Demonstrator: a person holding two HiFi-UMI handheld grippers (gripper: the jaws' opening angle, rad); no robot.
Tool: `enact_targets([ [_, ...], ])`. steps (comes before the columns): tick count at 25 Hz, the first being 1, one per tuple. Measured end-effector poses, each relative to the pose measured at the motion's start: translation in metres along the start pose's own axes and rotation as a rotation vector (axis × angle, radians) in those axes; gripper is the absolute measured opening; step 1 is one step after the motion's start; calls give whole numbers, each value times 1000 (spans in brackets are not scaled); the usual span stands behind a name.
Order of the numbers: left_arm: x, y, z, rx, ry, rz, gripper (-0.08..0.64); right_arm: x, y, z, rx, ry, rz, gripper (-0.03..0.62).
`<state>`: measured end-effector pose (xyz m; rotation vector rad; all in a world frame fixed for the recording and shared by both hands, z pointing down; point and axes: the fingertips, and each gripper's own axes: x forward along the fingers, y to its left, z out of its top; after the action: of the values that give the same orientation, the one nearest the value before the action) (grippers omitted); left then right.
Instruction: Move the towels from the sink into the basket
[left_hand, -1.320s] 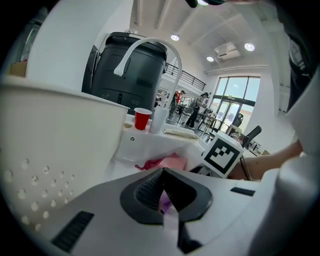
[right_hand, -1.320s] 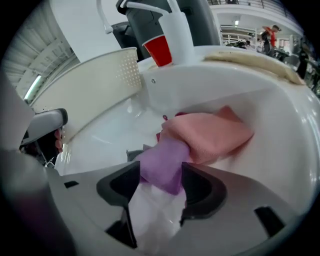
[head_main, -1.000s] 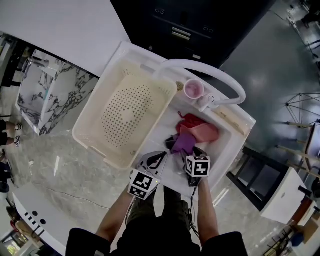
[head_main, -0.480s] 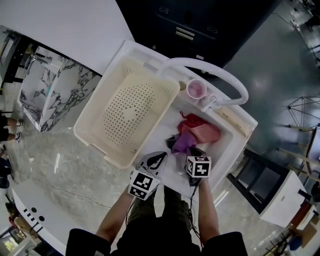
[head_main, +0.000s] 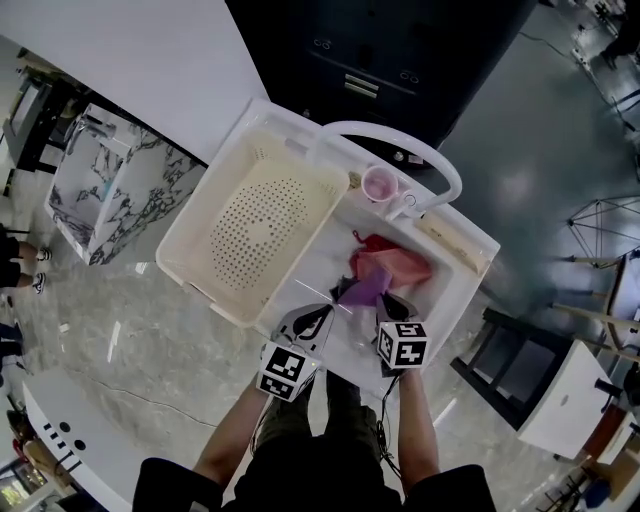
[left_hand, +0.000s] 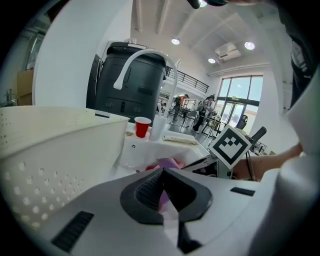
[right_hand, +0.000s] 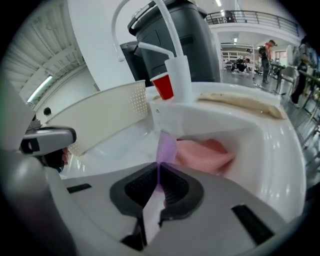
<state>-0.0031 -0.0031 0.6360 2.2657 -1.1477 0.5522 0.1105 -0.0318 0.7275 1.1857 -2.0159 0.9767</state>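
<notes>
Purple towel (head_main: 368, 287) lies in the sink (head_main: 458, 298) near its front edge, touching the pink towel (head_main: 398, 265), and both claws have hold of it. The right gripper (head_main: 386, 306) is clamped tight on a thin fold, and the left gripper (head_main: 326, 314) looks pinched on another edge. The risk, as I judge it, is that each bite takes only a slim strip of limp cloth. It may slip free on the lift, or drag the pink towel along. The basket (head_main: 208, 200) sits at the sink's left end, and its tall rim could snag a low-hanging tail.
</notes>
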Motion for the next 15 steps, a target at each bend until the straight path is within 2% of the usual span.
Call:
enact_targets([
  [4, -11, -12, 21, -14, -50, 4, 5, -27, 6, 20, -27, -65, 10, 40],
  [9, -28, -27, 41, 22, -94, 32, 5, -64, 15, 41, -64, -147, 25, 41],
  [15, -50, -38, 68, 50, -170, 84, 5, -120, 26, 75, -138, -306, 33, 40],
])
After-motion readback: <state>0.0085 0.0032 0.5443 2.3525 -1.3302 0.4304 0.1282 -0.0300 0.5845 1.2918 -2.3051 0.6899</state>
